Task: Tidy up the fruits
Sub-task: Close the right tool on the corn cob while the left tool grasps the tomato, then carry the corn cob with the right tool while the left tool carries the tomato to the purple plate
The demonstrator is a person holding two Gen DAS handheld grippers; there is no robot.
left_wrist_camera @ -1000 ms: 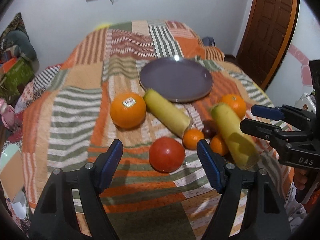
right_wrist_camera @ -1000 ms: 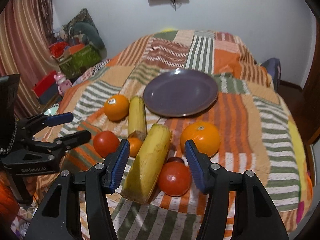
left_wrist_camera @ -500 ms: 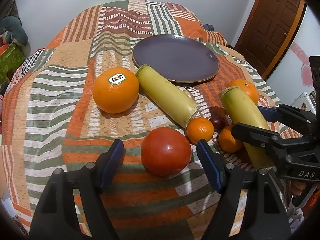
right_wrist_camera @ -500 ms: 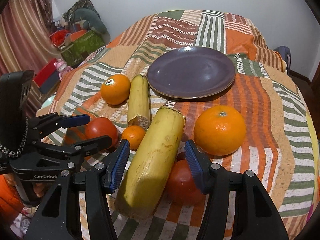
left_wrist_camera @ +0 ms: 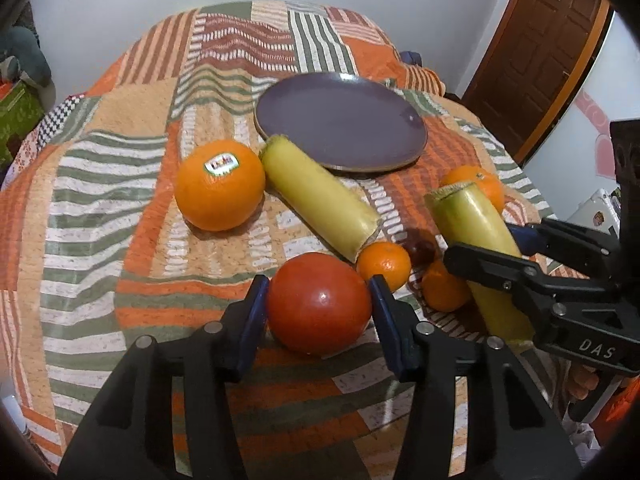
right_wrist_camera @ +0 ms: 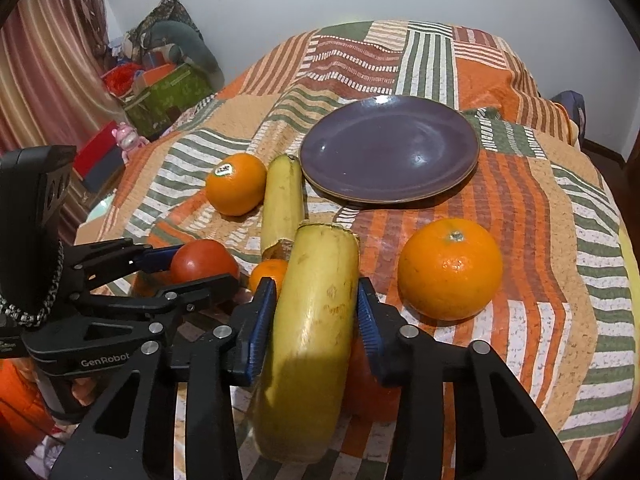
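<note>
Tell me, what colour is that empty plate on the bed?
The plate is a dull, glossy purple, seen best from the right wrist camera.

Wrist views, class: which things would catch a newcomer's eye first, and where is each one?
Nearest the left camera, the left tongs have just closed with their blue pads against a red tomato on the striped patchwork blanket. In the right view the right tongs have likewise just closed on a thick yellow banana piece. Behind the fruit, mid-blanket, lies a bare purple plate.
</note>
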